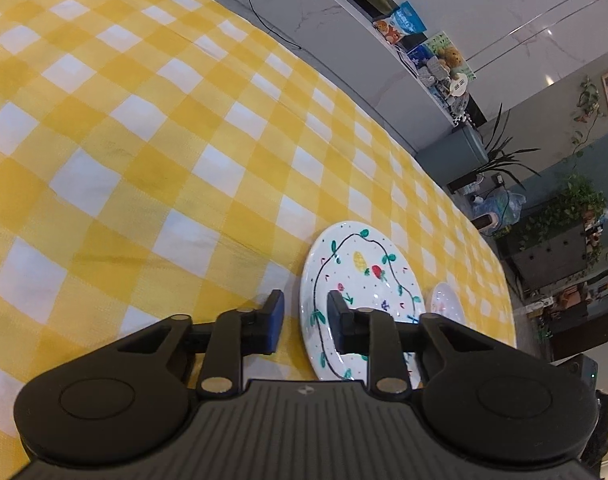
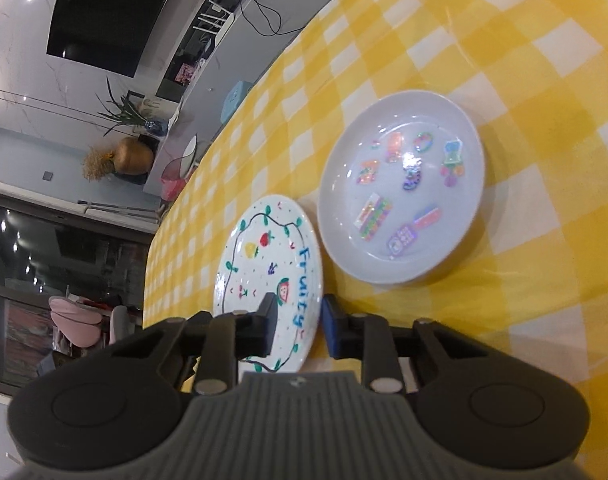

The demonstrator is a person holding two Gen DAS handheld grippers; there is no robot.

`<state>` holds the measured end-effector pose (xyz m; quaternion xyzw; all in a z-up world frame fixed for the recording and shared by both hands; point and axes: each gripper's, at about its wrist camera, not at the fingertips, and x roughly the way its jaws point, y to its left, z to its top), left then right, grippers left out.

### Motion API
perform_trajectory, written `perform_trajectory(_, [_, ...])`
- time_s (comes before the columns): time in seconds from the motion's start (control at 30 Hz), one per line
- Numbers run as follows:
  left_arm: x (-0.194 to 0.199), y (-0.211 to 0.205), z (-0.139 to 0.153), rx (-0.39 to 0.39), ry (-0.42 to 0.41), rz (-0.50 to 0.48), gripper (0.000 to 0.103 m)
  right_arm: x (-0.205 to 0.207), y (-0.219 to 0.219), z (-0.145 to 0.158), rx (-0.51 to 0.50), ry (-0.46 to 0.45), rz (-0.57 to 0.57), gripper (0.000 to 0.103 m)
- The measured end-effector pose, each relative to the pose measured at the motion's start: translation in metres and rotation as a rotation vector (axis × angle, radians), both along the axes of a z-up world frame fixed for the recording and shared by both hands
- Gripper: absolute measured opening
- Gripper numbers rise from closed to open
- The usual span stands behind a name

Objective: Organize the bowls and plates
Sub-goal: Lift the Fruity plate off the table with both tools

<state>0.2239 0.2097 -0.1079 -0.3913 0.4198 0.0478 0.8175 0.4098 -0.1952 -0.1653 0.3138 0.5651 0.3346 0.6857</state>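
A white plate painted with fruit and vines (image 1: 359, 276) lies on the yellow checked tablecloth (image 1: 144, 140). My left gripper (image 1: 305, 320) is open, its jaws on either side of the plate's left rim. The same fruit plate (image 2: 268, 276), lettered "Fruity", shows in the right wrist view, with my right gripper (image 2: 298, 328) open and its jaws on either side of the plate's right rim. A larger white plate with coloured stickers (image 2: 403, 184) lies just right of it. Its edge also shows in the left wrist view (image 1: 447, 304).
The tablecloth (image 2: 523, 60) stretches wide beyond both plates. The table's far edge (image 1: 383, 128) borders a room with a counter, plants and cabinets. A dark TV screen (image 2: 104, 12) and a pink chair (image 2: 72, 320) stand off the table.
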Motion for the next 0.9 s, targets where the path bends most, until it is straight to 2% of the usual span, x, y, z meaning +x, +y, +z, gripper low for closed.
perform_trajectory(0.07, [0.002,-0.001,0.000,0.009,-0.001,-0.008,0.027,0.001,-0.004,-0.002,0.012,0.001,-0.001,0.021])
perform_trajectory(0.2, [0.004,-0.002,-0.002,0.022,0.003,-0.011,0.015,0.003,-0.011,-0.005,0.018,-0.016,-0.026,0.019])
perform_trajectory(0.27, [0.003,-0.001,-0.005,-0.010,-0.003,-0.005,0.008,0.002,-0.008,-0.004,0.008,-0.030,-0.018,0.014])
perform_trajectory(0.33, [0.001,0.000,-0.007,-0.038,-0.003,0.011,0.007,0.001,-0.007,-0.003,-0.004,-0.042,-0.009,0.012])
perform_trajectory(0.47, [0.002,-0.004,-0.004,0.005,-0.012,-0.011,0.007,-0.004,-0.002,0.004,-0.047,-0.070,0.009,0.007])
perform_trajectory(0.53, [0.005,-0.009,0.000,0.040,-0.006,-0.046,0.008,-0.006,-0.001,0.009,-0.062,-0.087,0.015,0.007])
perform_trajectory(0.6, [0.008,-0.013,0.003,0.039,0.005,-0.078,0.009,-0.007,-0.006,0.012,-0.060,-0.088,0.002,0.007])
perform_trajectory(0.73, [0.009,-0.018,0.015,0.011,-0.028,-0.132,0.009,-0.012,-0.021,0.024,-0.057,-0.107,-0.008,0.007])
perform_trajectory(0.9, [0.008,-0.037,0.030,0.054,-0.056,-0.212,0.010,-0.027,-0.041,0.041,-0.057,-0.152,-0.002,0.007])
